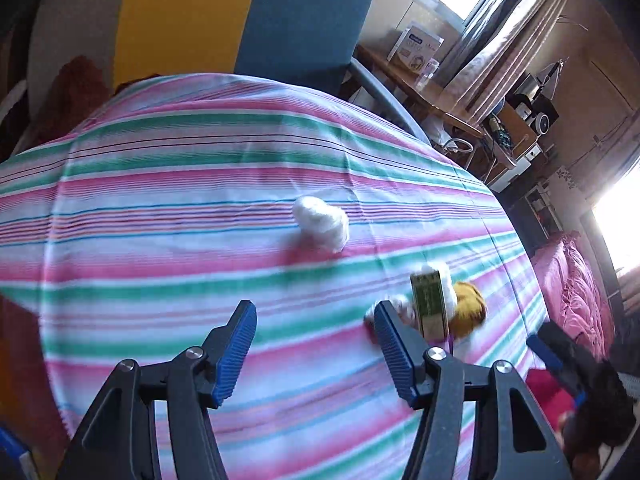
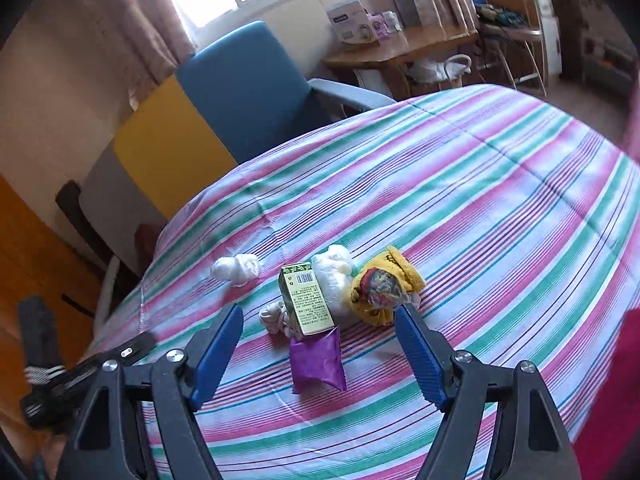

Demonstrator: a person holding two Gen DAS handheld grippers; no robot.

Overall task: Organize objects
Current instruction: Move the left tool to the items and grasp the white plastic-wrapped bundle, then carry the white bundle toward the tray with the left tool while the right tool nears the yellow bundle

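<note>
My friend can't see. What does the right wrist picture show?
A green box stands on a striped cloth among white bundles, a yellow cloth toy and a purple packet. The right gripper hangs above them, jaws open and empty.

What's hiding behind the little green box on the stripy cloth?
Behind the green box sits a crumpled white bundle, partly covered by it, so its lower part can't be seen. A purple packet lies in front, with one end at the box's base.
</note>
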